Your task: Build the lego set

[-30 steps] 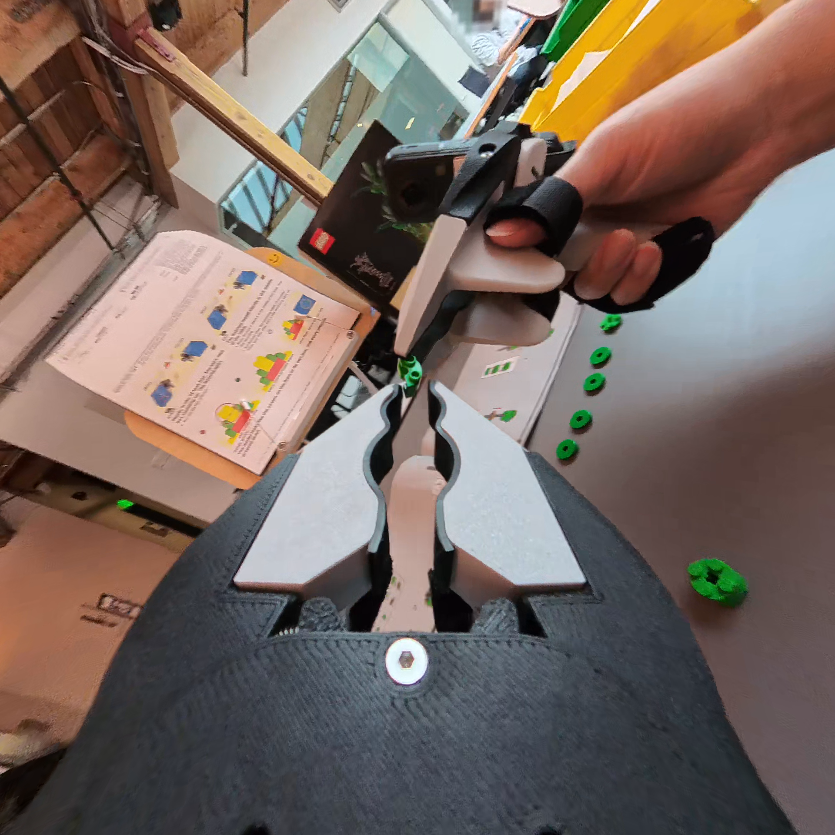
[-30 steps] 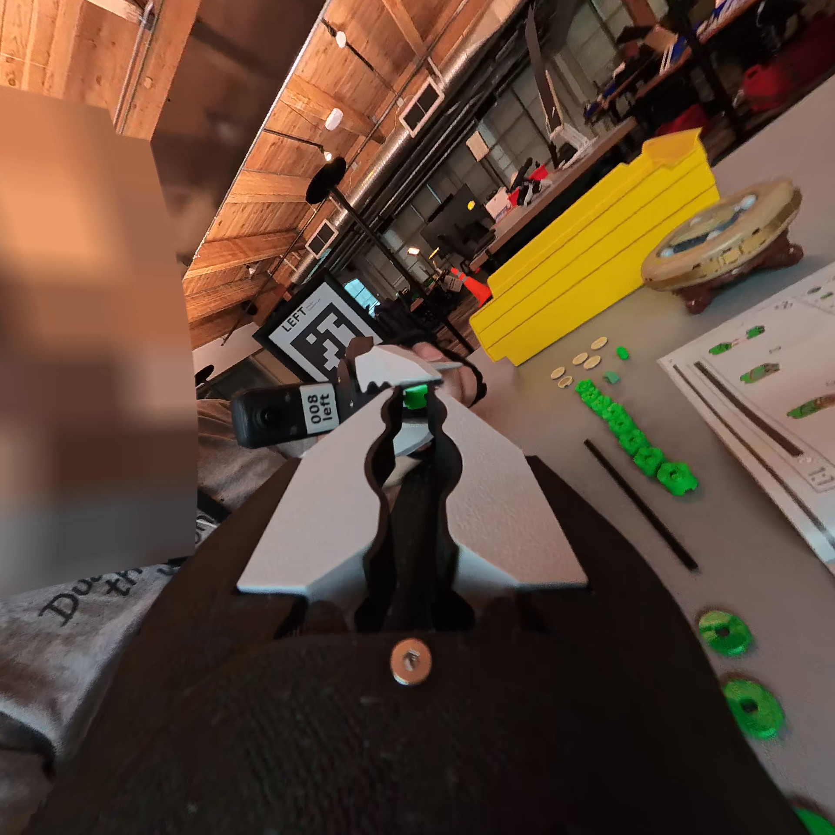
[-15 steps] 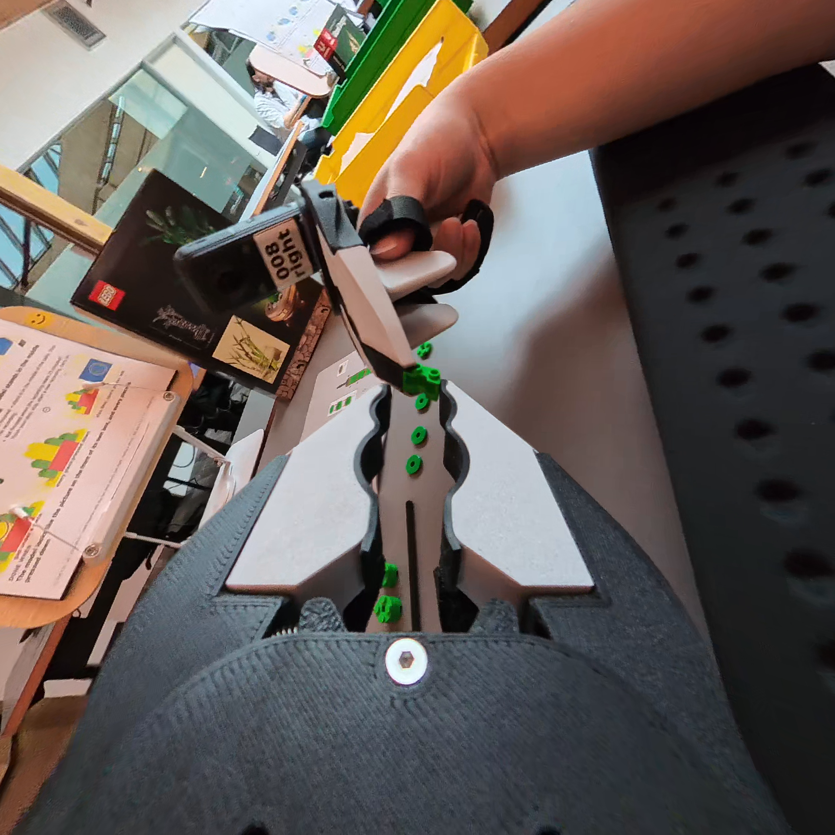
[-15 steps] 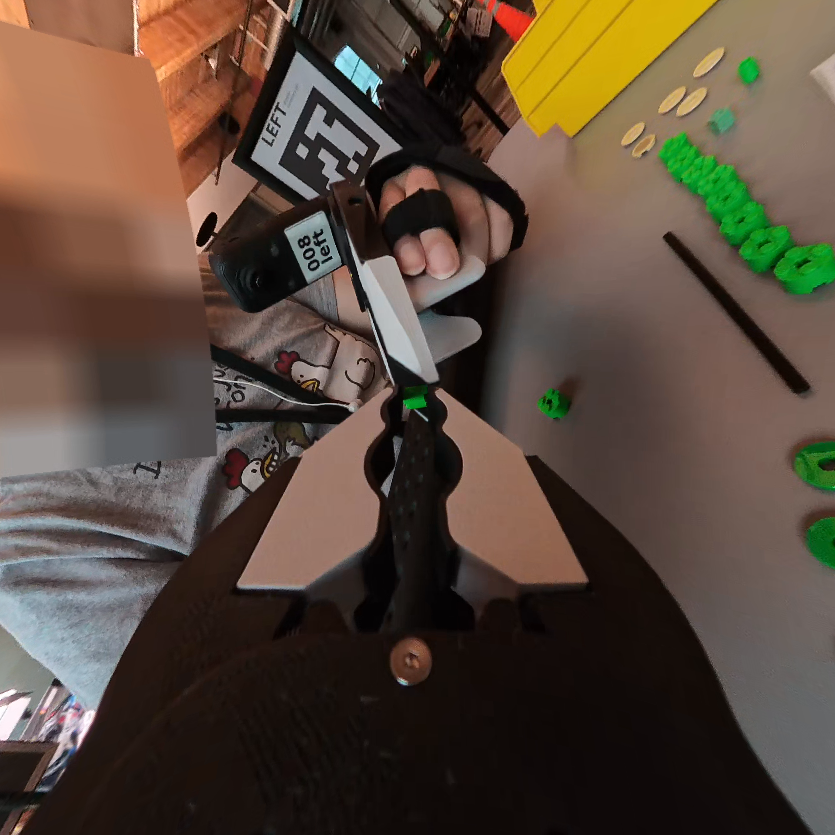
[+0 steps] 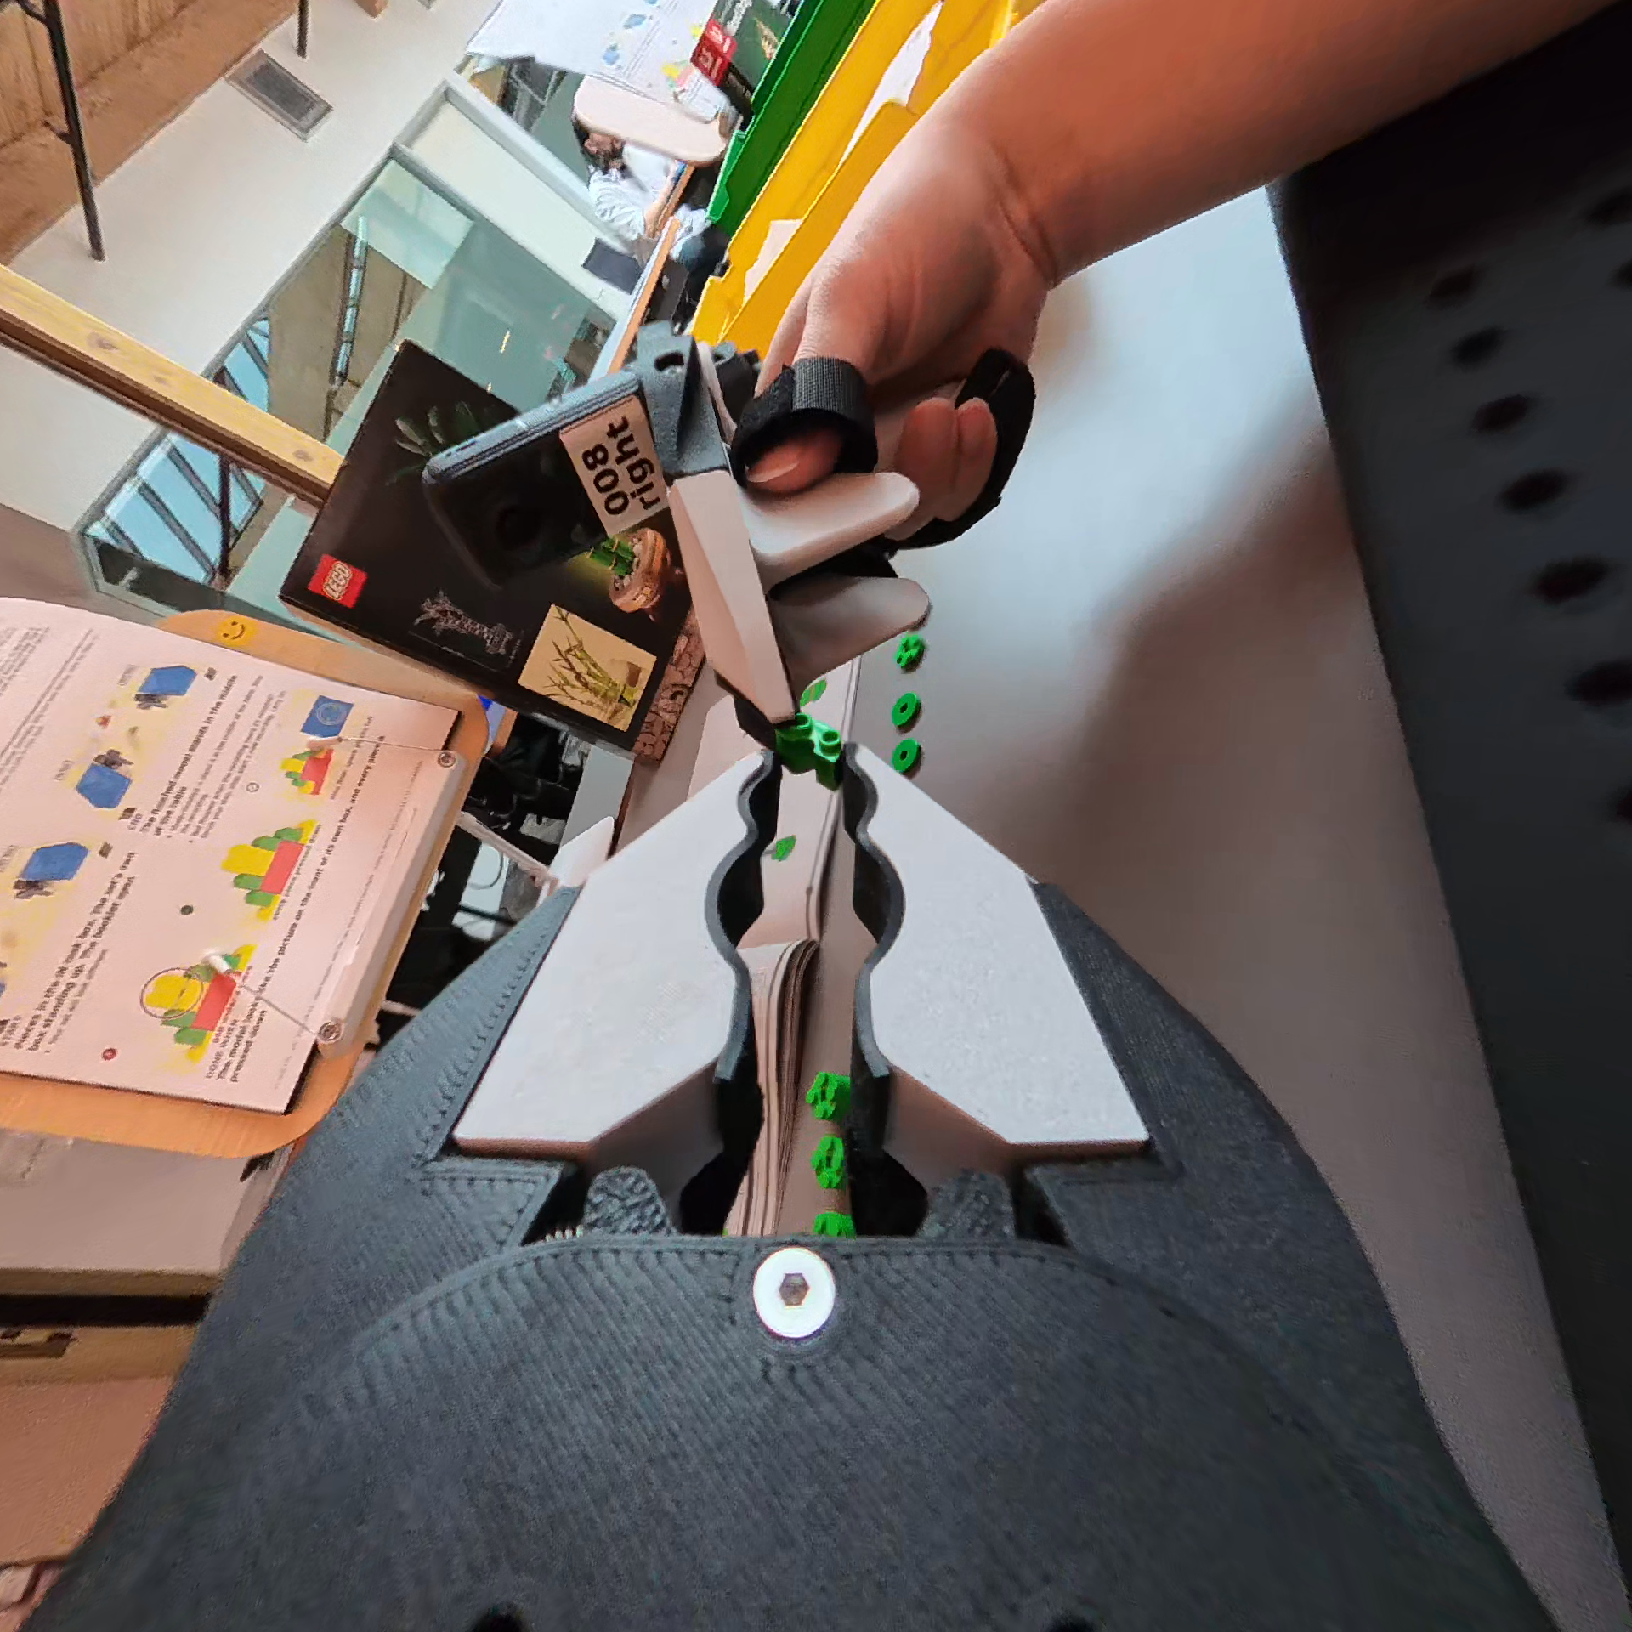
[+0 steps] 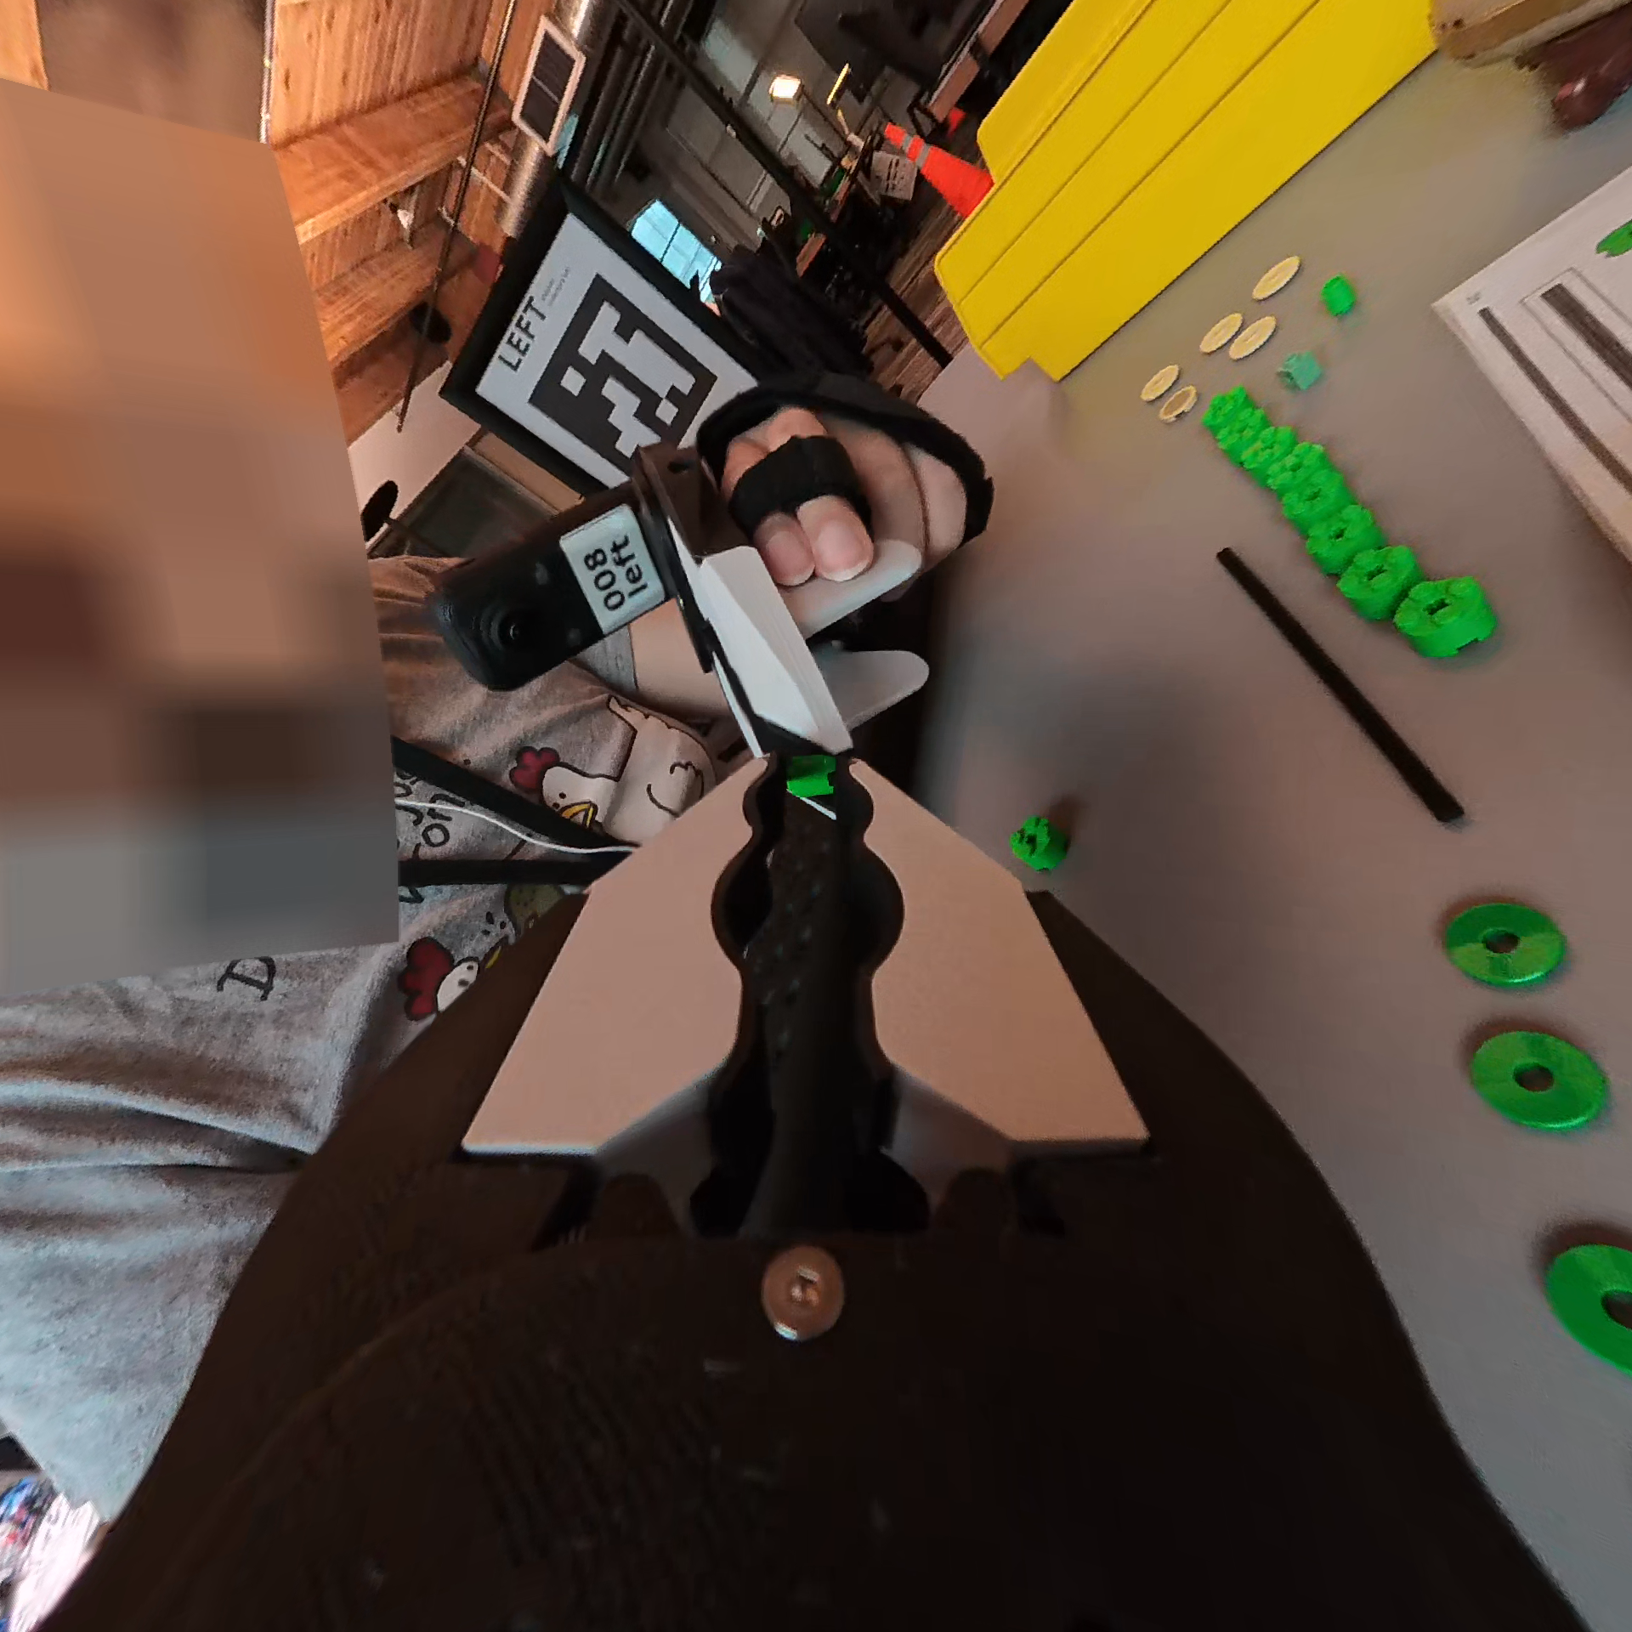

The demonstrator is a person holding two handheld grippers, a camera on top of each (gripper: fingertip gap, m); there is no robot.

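Note:
A small green lego piece (image 5: 812, 746) is held in the air, pinched from opposite sides by both grippers tip to tip. My left gripper (image 5: 810, 764) is shut on it. The right gripper's white fingers (image 5: 751, 636) come down onto it from above. In the right wrist view my right gripper (image 6: 810, 782) is shut on the same green piece (image 6: 811, 771), and the left gripper's fingers (image 6: 777, 671) meet it from the far side. The piece's studs show in the left wrist view. The joint is partly hidden.
On the grey table lie a row of green round bricks (image 6: 1342, 521), a black rod (image 6: 1333, 680), a loose green piece (image 6: 1039, 841), green discs (image 6: 1503, 943), tan round tiles (image 6: 1236, 336), a booklet (image 6: 1572, 353) and yellow bins (image 6: 1148, 177). The set's box (image 5: 494, 574) and a clipboard sheet (image 5: 221, 839) stand at the left. Left and right tips are no more than a few centimetres apart.
Both grippers stayed tip to tip on the green piece. Together they swung over and tilted down toward the table, so more of the table and its parts shows now.

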